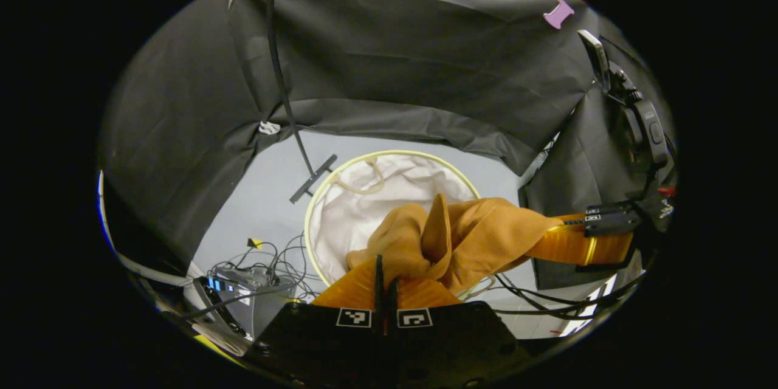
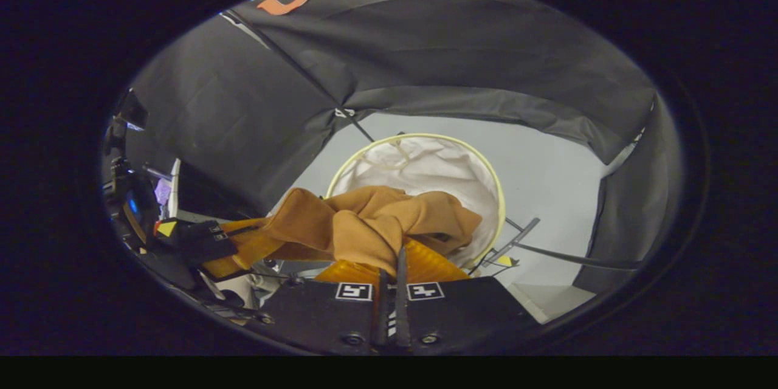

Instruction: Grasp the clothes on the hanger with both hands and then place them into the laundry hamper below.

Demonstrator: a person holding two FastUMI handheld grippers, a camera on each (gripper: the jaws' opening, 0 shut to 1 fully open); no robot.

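Note:
A tan garment [image 1: 462, 240] hangs bunched between my two grippers, above a round hamper [image 1: 340, 179] with a white liner and pale yellow rim. In the left gripper view my left gripper [image 1: 385, 267] is shut on the garment's near end, and the right gripper [image 1: 583, 225] pinches the far end at the right. In the right gripper view my right gripper [image 2: 392, 261] is shut on the garment [image 2: 364, 219], the left gripper [image 2: 228, 237] grips its other end at the left, and the hamper [image 2: 495, 185] lies below and beyond.
The hamper stands on a pale grey floor [image 1: 267, 194]. A dark stand foot [image 1: 313, 179] with a thin pole rises beside the hamper's rim. Cables and a small device with blue lights [image 1: 243, 282] lie on the floor at the left. Black cloth walls surround the floor.

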